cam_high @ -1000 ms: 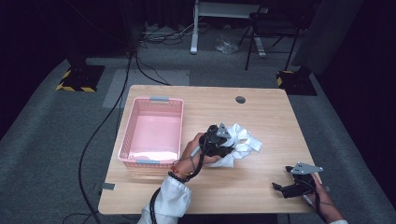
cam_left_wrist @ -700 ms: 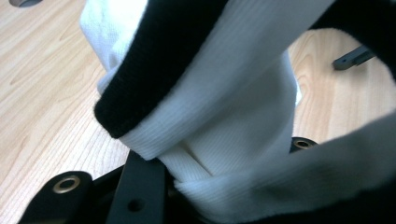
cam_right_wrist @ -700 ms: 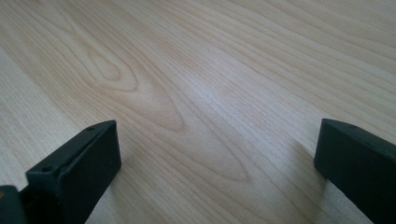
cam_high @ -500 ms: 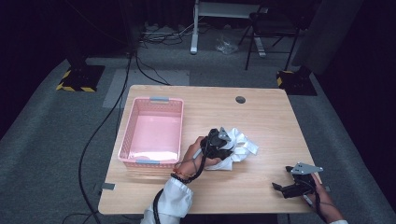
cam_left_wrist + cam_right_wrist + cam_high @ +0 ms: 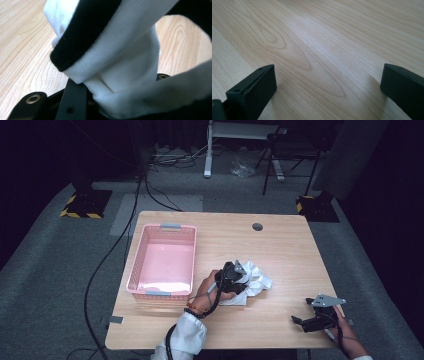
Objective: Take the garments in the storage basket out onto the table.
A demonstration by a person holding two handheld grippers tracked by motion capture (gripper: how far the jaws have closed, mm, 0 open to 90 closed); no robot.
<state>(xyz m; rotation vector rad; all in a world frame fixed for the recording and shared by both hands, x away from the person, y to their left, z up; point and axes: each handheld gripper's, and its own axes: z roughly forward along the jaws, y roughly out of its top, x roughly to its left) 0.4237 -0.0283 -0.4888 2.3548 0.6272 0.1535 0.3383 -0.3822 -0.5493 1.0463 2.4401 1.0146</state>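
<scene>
Left gripper (image 5: 239, 279) clamping white cloth (image 5: 256, 281), wooden table (image 5: 280, 250), grey carpet (image 5: 60, 270)

A fixed camera looks forward and down over the whole desk (image 5: 280, 245). The left tongs' camera sits tight against white cloth (image 5: 130, 62); the right tongs' camera skims bare wood. All three share the desk top.

The left hand (image 5: 206, 292) extends from a white sleeve (image 5: 186, 338) and carries the left gripper (image 5: 236, 279), jaws clamped on the white garment (image 5: 120, 72) right of the pink basket (image 5: 162, 262). The right gripper (image 5: 302, 322), farther right of the basket, has jaws spread wide, nothing between them.
</scene>
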